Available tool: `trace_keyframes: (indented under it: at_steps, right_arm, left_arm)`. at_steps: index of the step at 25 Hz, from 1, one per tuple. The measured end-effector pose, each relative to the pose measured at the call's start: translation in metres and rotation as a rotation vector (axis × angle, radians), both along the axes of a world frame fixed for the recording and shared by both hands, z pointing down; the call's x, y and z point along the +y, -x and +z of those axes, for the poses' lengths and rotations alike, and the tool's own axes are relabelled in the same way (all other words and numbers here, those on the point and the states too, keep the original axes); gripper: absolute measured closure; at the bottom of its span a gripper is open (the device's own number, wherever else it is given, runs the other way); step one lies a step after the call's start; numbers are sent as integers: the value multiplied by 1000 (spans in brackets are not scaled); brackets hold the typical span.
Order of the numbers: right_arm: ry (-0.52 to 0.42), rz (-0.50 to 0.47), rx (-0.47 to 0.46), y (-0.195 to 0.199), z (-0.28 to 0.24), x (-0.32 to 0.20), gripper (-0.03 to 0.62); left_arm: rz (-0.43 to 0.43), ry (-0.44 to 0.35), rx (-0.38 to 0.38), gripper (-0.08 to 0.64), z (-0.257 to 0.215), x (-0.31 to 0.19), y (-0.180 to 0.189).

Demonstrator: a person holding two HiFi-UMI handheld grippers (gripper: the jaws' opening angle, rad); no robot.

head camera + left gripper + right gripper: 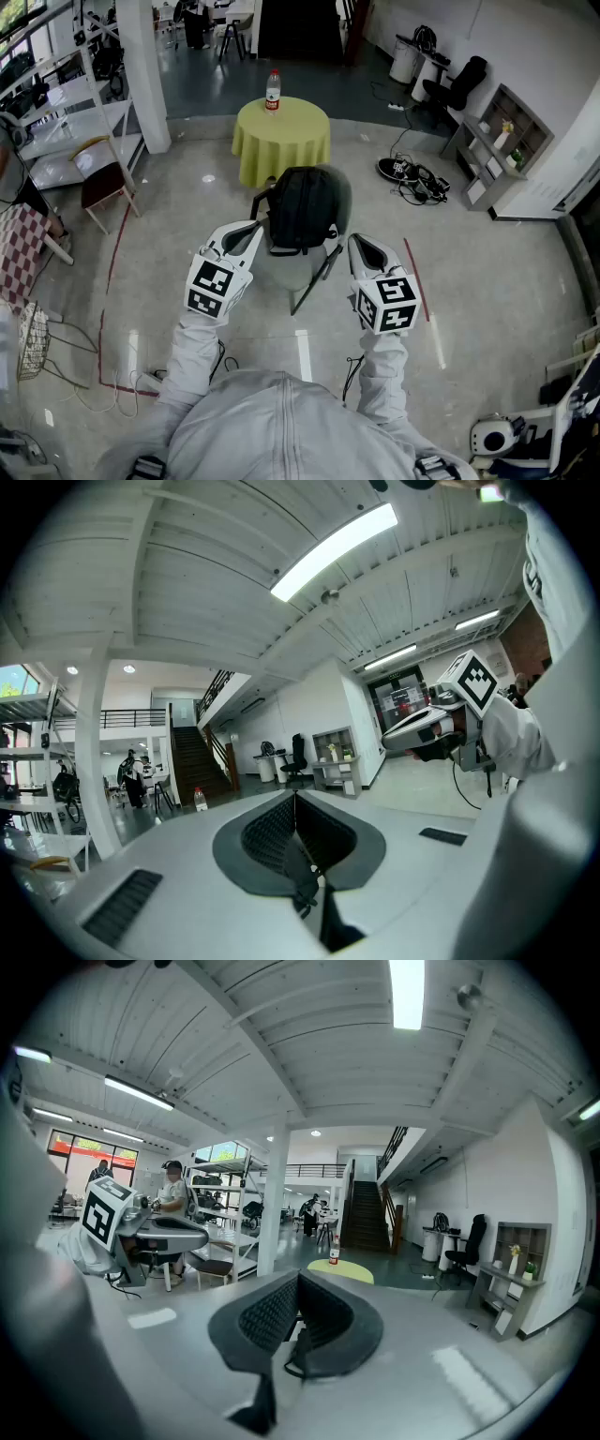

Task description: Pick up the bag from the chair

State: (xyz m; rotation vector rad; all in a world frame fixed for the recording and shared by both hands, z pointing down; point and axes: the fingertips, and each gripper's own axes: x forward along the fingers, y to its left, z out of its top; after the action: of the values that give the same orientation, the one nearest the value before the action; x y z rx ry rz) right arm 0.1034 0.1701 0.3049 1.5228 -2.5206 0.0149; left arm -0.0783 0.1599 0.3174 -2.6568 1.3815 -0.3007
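A black backpack (302,208) stands upright on the seat of a grey chair (278,267) with thin dark legs, straight ahead in the head view. My left gripper (251,231) hovers just left of the bag, beside its lower edge. My right gripper (355,243) is just right of it, at seat height. In both gripper views the ribbed pads meet along a closed line with nothing clamped between them, and both cameras look out across the room over the bag. The right gripper (412,735) shows in the left gripper view, and the left gripper (173,1233) in the right one.
Behind the chair is a round table (281,136) under a yellow-green cloth, with a bottle (273,91) on it. A wooden chair with a red seat (101,184) stands at left. Cables and shoes (412,176) lie on the floor at right, near a low shelf (495,141).
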Motion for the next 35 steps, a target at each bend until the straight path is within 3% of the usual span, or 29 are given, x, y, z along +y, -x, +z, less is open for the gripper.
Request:
trace_keyframes:
  at_steps: [8,16,22,26,35]
  right_arm:
    - [-24,48,-36,-31,1,-30,581]
    - [-2,29,-42,-58,14,-50,581]
    - [22,26,-103,-67,22,-70,581]
    - [42,15,-65,-64,36,-97,581]
    - [71,33,-89,-49,52,-193,581]
  left_arm:
    - [4,-8,-4,554,3,-25,-26]
    - [-35,17,-5,554,18,-41,-46]
    - [-54,42,-5,554,30,-59,-51]
    - [-59,59,-4,554,39,-85,-49]
    - [-44,102,-7,552,59,-184,-33]
